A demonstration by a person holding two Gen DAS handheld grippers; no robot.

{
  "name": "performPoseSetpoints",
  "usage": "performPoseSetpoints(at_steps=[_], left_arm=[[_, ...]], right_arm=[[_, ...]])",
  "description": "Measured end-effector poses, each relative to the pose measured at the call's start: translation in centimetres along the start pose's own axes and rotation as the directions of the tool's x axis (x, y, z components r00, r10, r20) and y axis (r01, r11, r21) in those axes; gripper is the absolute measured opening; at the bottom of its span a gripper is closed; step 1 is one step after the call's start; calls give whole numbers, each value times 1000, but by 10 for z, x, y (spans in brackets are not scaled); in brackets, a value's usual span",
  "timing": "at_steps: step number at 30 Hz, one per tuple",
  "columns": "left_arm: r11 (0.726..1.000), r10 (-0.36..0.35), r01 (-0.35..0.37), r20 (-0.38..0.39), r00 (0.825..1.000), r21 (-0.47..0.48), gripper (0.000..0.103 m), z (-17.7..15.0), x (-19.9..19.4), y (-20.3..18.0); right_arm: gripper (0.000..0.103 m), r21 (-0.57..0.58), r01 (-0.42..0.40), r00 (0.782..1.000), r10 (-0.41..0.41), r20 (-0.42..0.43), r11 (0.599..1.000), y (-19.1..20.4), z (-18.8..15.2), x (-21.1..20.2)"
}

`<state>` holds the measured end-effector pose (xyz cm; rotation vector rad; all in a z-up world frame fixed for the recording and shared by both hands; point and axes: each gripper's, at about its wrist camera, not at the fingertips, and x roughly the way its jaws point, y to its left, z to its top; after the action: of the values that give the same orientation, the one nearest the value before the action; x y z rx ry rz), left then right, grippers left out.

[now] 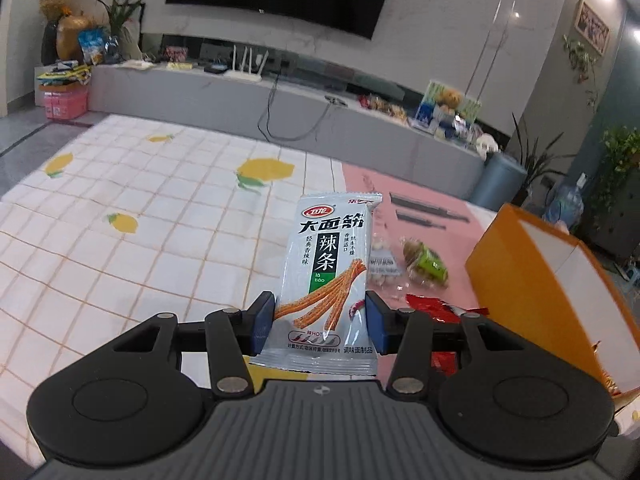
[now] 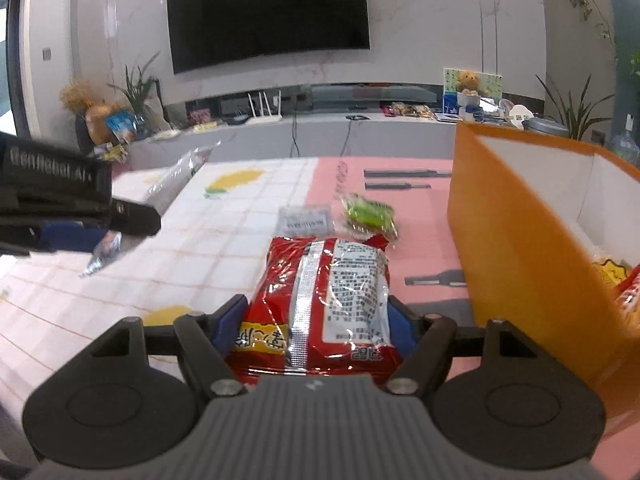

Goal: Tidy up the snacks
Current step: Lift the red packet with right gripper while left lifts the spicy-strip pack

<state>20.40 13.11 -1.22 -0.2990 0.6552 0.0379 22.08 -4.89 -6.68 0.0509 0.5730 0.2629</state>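
Observation:
My left gripper (image 1: 320, 322) is shut on a grey spicy-strip snack packet (image 1: 328, 280) and holds it upright above the table. My right gripper (image 2: 316, 326) is shut on a red snack bag (image 2: 320, 304), back side up, left of the orange box (image 2: 520, 248). In the right wrist view the left gripper (image 2: 132, 220) shows at the left edge with its grey packet (image 2: 176, 180). The orange box (image 1: 560, 280) has a white inside and holds red packets (image 2: 628, 292). A green snack (image 2: 370, 216) and a clear small packet (image 2: 306, 220) lie on the table ahead.
The table has a lemon-print checked cloth (image 1: 140, 208) on the left and a pink mat (image 2: 420, 224) on the right. Dark stick-like items (image 2: 404, 178) lie on the pink mat. Beyond are a TV, a low grey cabinet, plants.

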Motion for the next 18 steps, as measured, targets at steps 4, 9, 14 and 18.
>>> performPoseSetpoints(at_steps=[4,9,14,18], left_arm=[[998,-20,21,34,999,-52,54,6,-18,0],[996,-57,63,105,993,-58,54,16,-37,-15],[991,-132,132,133,982,10,54,17,-47,-41],[983,-184,183,130,974,20,54,17,-50,-61]], right_arm=[[71,-11,-28,995,29,90,1000,-6,25,-37],[71,-7,-23,977,24,212,1000,-26,55,-86],[71,54,-26,971,12,240,998,-70,84,-111],[71,97,-31,977,9,213,995,-116,103,-112]])
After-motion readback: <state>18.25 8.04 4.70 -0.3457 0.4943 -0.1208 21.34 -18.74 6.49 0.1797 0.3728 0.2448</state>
